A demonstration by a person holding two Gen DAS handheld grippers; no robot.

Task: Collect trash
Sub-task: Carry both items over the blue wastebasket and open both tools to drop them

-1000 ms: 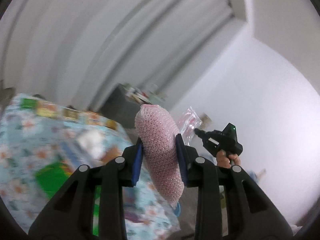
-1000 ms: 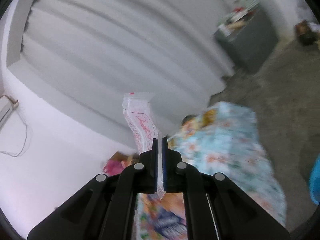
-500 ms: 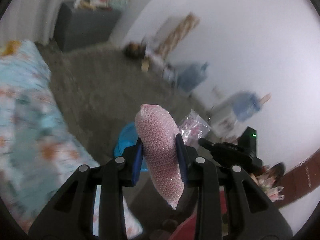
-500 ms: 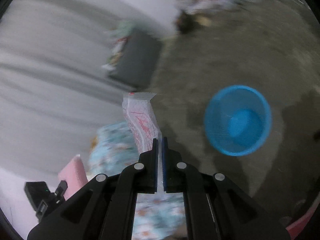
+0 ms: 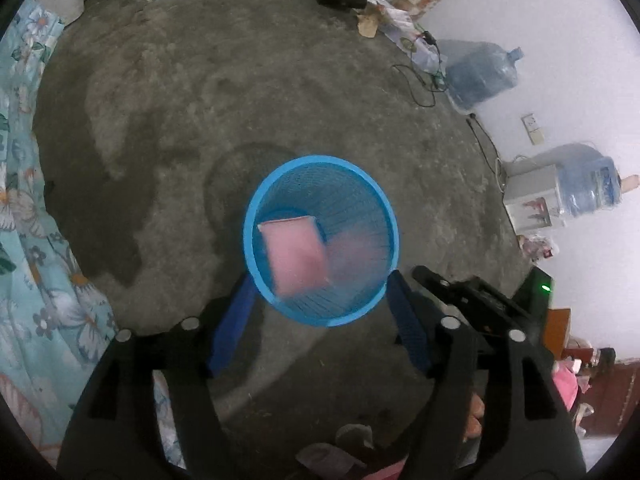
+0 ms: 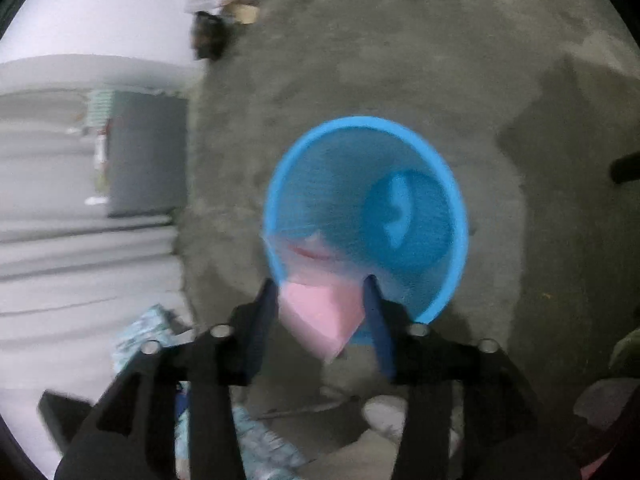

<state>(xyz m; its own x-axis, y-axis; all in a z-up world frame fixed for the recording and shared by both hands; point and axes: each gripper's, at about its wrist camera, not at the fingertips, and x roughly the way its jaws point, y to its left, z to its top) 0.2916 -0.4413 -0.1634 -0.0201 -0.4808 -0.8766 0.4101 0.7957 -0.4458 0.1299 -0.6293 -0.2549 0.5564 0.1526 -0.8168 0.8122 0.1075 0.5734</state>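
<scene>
The pink mesh piece (image 5: 296,254) is seen, blurred, within the rim of the blue basket (image 5: 390,216) on the grey floor (image 5: 240,80). A fainter pink blur lies beside it. The left tool (image 5: 318,316) is spread wide and holds nothing. The right tool (image 6: 322,314) is likewise parted, with the pink piece between its fingers (image 6: 262,316), untouched.

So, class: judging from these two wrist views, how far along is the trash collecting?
Nearly done with this load. Both the left gripper and right gripper are open above the blue basket. The pink pad and the blurred clear wrapper are dropping in. Whether any trash remains elsewhere cannot be seen.
</scene>
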